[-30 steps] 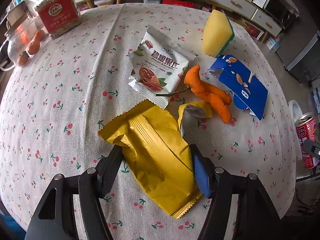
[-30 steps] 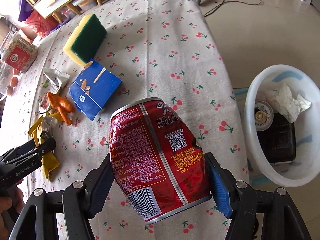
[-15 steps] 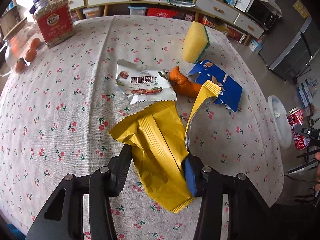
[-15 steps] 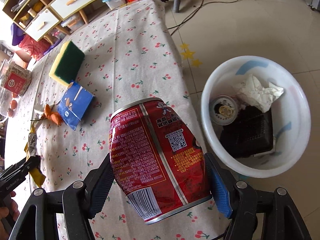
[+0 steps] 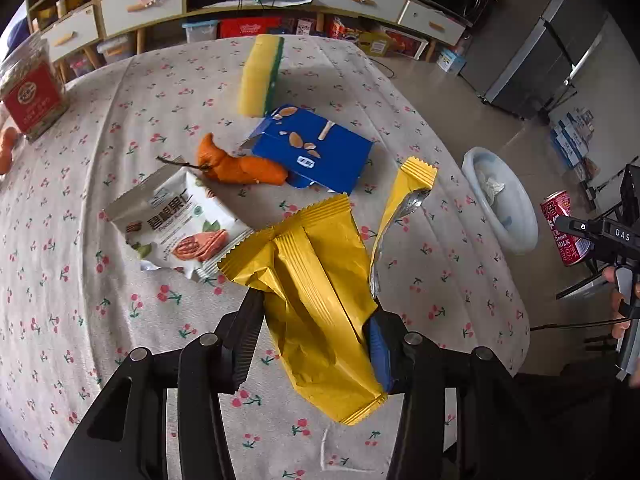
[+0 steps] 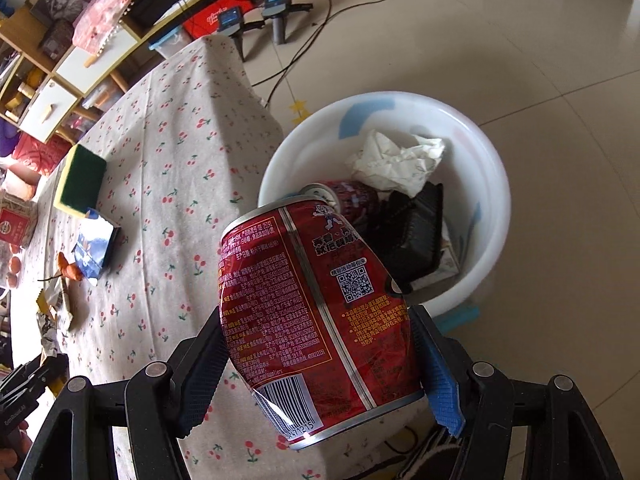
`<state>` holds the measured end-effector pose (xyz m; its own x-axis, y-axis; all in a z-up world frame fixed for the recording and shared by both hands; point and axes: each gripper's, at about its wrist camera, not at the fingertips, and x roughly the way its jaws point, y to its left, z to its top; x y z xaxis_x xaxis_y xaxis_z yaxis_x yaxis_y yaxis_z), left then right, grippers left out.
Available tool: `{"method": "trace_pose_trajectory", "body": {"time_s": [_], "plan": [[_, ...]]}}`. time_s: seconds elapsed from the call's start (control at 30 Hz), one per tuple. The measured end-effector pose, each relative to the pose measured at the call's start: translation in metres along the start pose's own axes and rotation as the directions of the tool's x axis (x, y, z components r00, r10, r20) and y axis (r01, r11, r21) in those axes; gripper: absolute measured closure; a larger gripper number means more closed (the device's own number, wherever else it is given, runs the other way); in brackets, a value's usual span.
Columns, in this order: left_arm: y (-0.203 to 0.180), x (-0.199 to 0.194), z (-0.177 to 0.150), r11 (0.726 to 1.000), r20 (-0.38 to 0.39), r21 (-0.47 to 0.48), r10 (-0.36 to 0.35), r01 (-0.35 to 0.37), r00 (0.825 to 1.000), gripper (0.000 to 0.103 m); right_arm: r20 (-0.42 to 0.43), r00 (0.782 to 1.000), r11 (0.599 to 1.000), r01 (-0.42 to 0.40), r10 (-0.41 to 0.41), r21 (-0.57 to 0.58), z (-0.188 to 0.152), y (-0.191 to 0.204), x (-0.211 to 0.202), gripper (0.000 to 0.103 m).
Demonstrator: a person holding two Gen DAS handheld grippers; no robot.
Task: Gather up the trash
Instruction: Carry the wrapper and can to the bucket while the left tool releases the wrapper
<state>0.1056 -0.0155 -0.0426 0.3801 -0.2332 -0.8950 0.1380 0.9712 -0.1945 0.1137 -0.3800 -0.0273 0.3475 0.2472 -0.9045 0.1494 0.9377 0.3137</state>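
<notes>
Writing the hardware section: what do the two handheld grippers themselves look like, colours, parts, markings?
Both match. The left gripper and right gripper have matte black, open-frame arms with silver round bolts at the joints. Each finger carries a ribbed pad, blue with a black backing. In the other wrist's view, white lettering shows on each black body. A bare hand grips the right one; no sleeve visible.

Even, soft daylight is seen in both views; glare is reflected from the glossy tiled floor (image 6: 500, 60), and strong fisheye curvature with dark vignetting is seen at the corners.

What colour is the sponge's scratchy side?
Green. The sponge shows its green scouring face best in the right wrist view; the rest is yellow.
</notes>
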Motion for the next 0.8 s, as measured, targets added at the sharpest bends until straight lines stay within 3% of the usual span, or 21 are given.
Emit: {"method": "trace_pose_trajectory", "body": {"time_s": [0.3, 0.53, 0.8], "plan": [[-0.076, 0.024, 0.042, 0.992, -0.011, 0.092, -0.083, 0.084, 0.996, 0.053, 0.022, 1.0, 0.992, 0.007, -0.01, 0.129, 0.013, -0.053, -0.009, 0.029], [-0.147, 0.066, 0.076, 0.976, -0.04, 0.141, -0.16, 0.164, 0.986, 0.053, 0.036, 0.999, 0.981, 0.012, -0.019, 0.193, 0.026, -0.081, -0.014, 0.029], [-0.203, 0.112, 0.1, 0.968, -0.073, 0.171, -0.175, 0.185, 0.982, 0.052, 0.039, 0.999, 0.972, 0.016, -0.025, 0.234, 0.03, -0.106, -0.017, 0.029]]}}
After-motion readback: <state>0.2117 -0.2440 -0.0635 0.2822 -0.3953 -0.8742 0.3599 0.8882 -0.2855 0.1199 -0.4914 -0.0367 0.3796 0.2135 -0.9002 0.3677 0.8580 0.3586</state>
